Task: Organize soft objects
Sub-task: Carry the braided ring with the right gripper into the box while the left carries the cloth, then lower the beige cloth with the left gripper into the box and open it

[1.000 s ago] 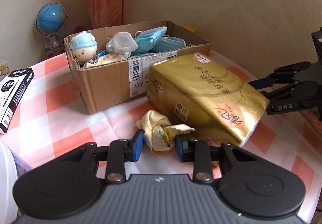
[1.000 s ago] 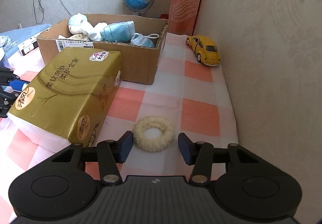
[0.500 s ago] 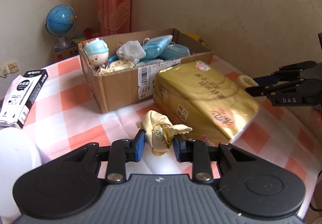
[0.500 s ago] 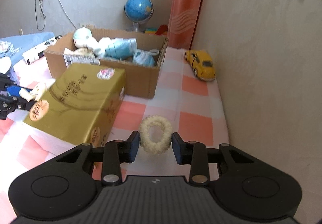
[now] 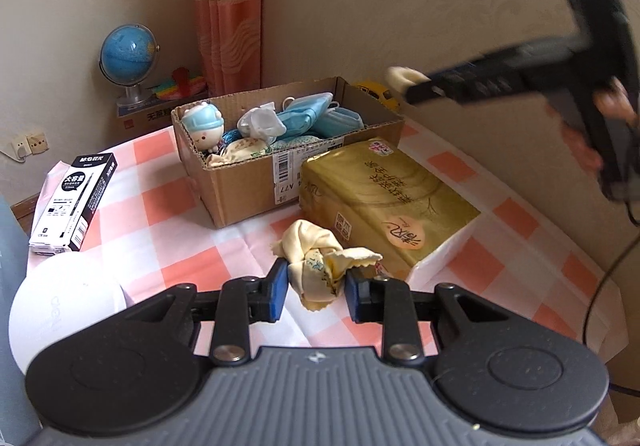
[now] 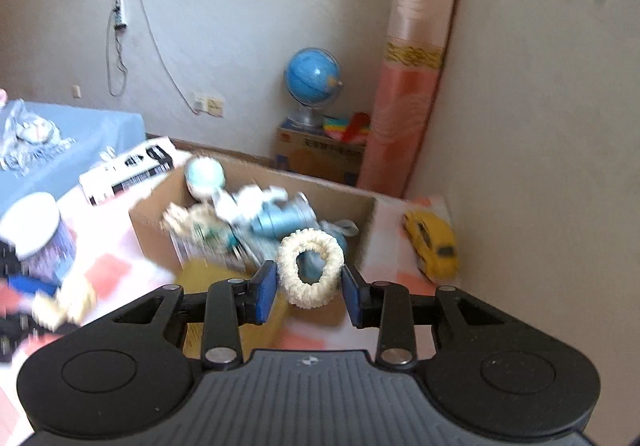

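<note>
now both grippers carry: left gripper (image 5: 313, 286) clamps the yellow cloth (image 5: 320, 264), right gripper (image 6: 308, 289) pinches the scrunchie (image 6: 310, 268). next, release both over the cardboard box (image 5: 256, 181), mid-frame.

On the table (image 5: 168, 242) ahead of me stands the cardboard box (image 5: 256, 181), with a doll (image 5: 203, 125), face masks (image 5: 308, 115) and a cloth in it. The tissue pack (image 5: 384, 201) lies just right of the box, touching its front corner. A pen box (image 5: 74, 201) lies well to the left, a lidded tub (image 5: 60, 306) nearer me. Behind the box, a globe (image 5: 128, 57) stands on a carton. A toy car (image 6: 434, 246) sits right of the box, by the wall.
</note>
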